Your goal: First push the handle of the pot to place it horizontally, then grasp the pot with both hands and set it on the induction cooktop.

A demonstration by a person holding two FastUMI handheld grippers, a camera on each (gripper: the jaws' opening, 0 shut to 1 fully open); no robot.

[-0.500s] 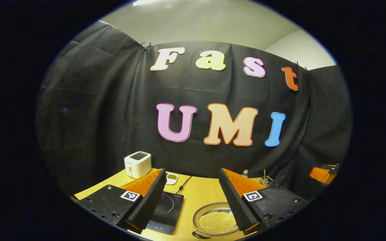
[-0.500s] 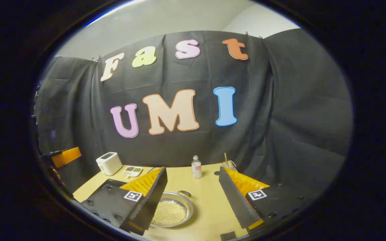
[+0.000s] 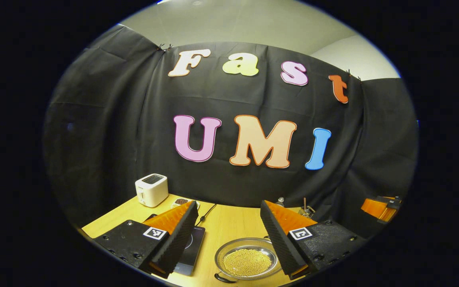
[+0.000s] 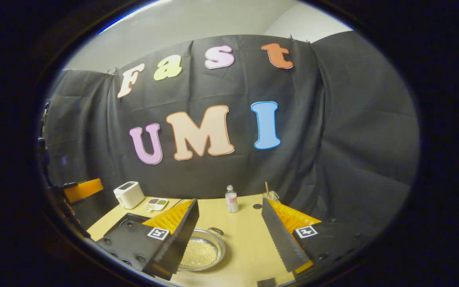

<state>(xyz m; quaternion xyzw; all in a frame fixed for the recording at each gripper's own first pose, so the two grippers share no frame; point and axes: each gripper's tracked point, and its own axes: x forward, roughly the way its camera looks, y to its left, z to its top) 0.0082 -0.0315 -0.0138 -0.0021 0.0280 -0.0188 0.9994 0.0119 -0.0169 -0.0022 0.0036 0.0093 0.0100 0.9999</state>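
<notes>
Since a moment ago both views have tipped downward, my left gripper (image 3: 227,235) and right gripper (image 4: 229,235) spread wide and empty; the bead-filled pot (image 3: 247,263) looks heavy and slippery, best pinched at its small loop handles (image 4: 216,230).

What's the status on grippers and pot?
Left gripper open, right gripper open, both above the table. Pot untouched, beside cooktop, not on it. Nothing in the way.
</notes>
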